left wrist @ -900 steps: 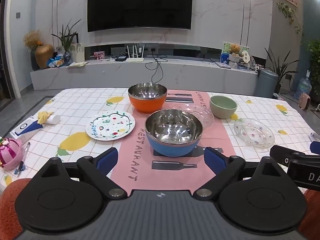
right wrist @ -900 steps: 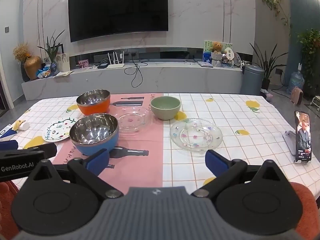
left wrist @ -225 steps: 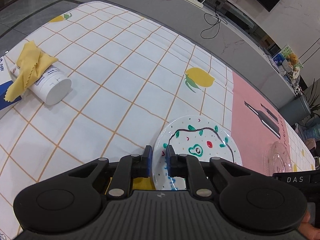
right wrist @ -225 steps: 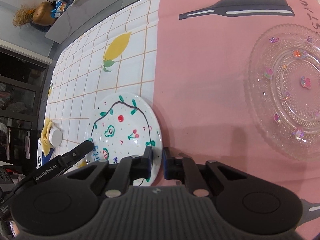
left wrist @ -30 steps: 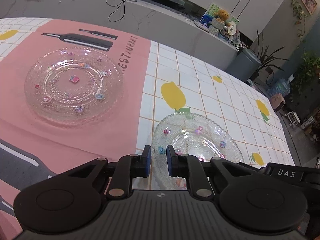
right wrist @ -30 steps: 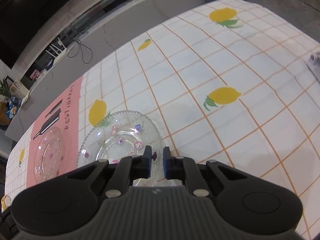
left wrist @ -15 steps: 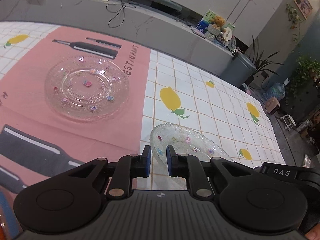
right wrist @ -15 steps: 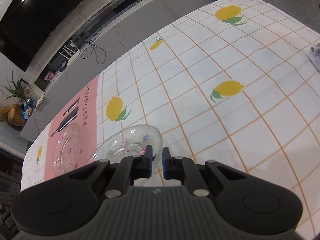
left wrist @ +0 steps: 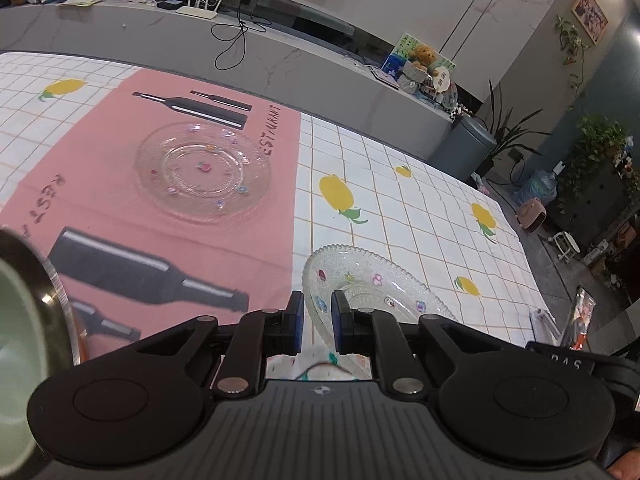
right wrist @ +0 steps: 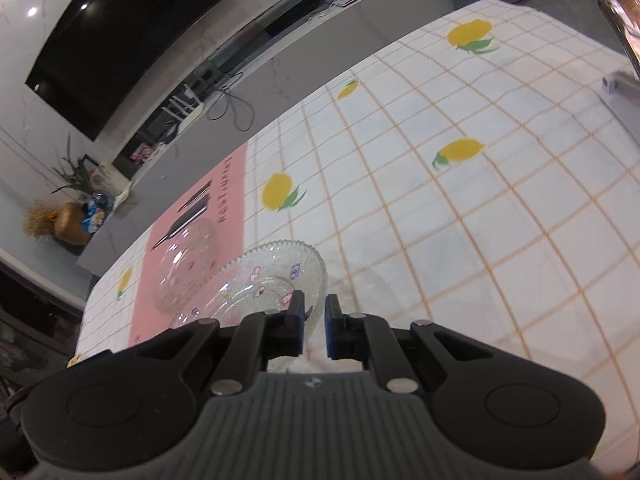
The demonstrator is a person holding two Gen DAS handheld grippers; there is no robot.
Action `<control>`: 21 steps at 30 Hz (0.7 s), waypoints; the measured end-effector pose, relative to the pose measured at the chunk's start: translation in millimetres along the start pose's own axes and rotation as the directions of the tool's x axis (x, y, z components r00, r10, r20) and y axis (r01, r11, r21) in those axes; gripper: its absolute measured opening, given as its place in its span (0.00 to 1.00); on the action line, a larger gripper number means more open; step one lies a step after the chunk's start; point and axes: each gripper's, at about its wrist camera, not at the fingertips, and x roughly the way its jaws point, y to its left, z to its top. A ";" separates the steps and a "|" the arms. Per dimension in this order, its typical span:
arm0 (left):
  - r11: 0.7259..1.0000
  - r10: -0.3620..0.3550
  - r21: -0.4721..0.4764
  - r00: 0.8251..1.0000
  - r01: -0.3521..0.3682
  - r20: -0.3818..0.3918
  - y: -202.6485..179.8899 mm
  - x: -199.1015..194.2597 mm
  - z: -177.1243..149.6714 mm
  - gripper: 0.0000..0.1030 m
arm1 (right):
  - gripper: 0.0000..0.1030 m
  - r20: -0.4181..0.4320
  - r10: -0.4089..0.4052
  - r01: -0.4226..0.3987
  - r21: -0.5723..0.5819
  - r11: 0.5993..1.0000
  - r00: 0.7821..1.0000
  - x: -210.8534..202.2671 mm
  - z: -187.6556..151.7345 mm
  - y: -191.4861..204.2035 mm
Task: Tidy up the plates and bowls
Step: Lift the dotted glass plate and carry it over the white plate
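I have both the left gripper and right gripper clenched on the glass plate (lifted, tilted); next, stacking it onto the second glass plate.

Both rigs look the same: the left hand-held gripper and the right hand-held gripper are matte black plastic with a ribbed dark-grey centre body carrying a tiny round logo. Each side has a big round black disc, and angled black link arms with silver screws run up to fingers with blue pads. White letters "DAS" show on the black piece at the left view's right edge, with a bit of skin in the corner below.
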 end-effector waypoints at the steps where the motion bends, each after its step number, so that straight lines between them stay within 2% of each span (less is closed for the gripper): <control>1: 1.000 -0.003 0.000 1.000 0.003 -0.001 0.8 -3.2 -2.5 0.15 | 0.08 -0.003 0.006 -0.005 0.004 1.000 1.000 -3.2 -4.3 -1.3; 7: 1.000 -0.014 -0.002 1.000 0.014 0.000 4.9 -19.1 -18.0 0.15 | 0.08 -0.001 0.020 -0.020 -0.008 1.000 1.000 -18.7 -24.0 -2.1; 14: 1.000 0.009 0.011 1.000 -0.009 -0.004 9.8 -33.2 -39.1 0.15 | 0.08 -0.030 0.026 -0.027 -0.026 0.999 0.999 -26.6 -41.9 -2.5; 21: 0.999 0.034 0.017 0.999 -0.033 -0.023 16.2 -26.6 -46.0 0.15 | 0.08 -0.052 -0.021 0.016 -0.094 0.995 0.998 -19.9 -49.6 7.2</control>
